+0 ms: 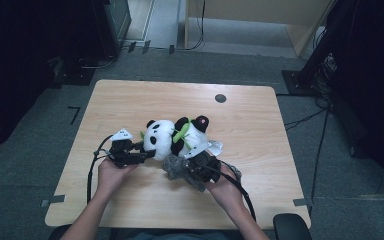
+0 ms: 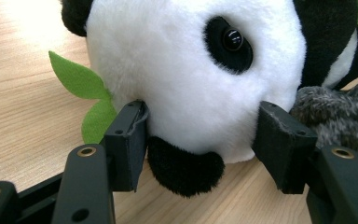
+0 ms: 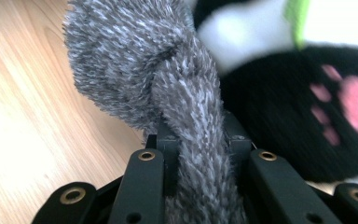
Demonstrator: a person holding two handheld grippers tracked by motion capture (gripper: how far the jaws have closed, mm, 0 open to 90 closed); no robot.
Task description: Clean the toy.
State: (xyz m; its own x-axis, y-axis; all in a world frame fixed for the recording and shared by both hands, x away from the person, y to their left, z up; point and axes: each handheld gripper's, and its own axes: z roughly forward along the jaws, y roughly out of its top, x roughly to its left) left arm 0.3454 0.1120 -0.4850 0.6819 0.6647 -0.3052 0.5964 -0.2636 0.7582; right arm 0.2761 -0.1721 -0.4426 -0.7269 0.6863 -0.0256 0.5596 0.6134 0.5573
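Here, notes on the moment as we read it.

Left gripper (image 1: 139,156): clenched on the panda plush (image 2: 191,79); in the left gripper view we see both pads pressed into the white head, one at each cheek, with the black snout patch hanging between and just below them.

Right gripper (image 1: 192,169): clenched on the grey plush (image 3: 168,88); in the right gripper view a narrow strip of grey fur runs straight up between the jaws, pinched tight, with the fuller grey bulk directly ahead of the tips.

Where the things lie: the panda is directly ahead of the left gripper and touching it, its body stretching away from that gripper toward the right one. The grey plush sits at the right gripper's tip, touching the panda's underside.

Long axis: we judge that the panda lies crosswise on the bench (image 1: 130,95), head at the left gripper, pink-padded foot (image 3: 349,100) just beside the right gripper.

Nearer hand: left for the panda's head, right for the grey plush and the panda's foot.

Governing relation: the grey plush lies pressed against the panda, between the two grippers; to part them, we expect the right gripper must draw away from the left along the panda's axis.

Counts: one panda plush, one grey plush, two green felt leaves (image 2: 86,100) beside the left jaw, one white tag (image 1: 215,146), two grippers, one bench.
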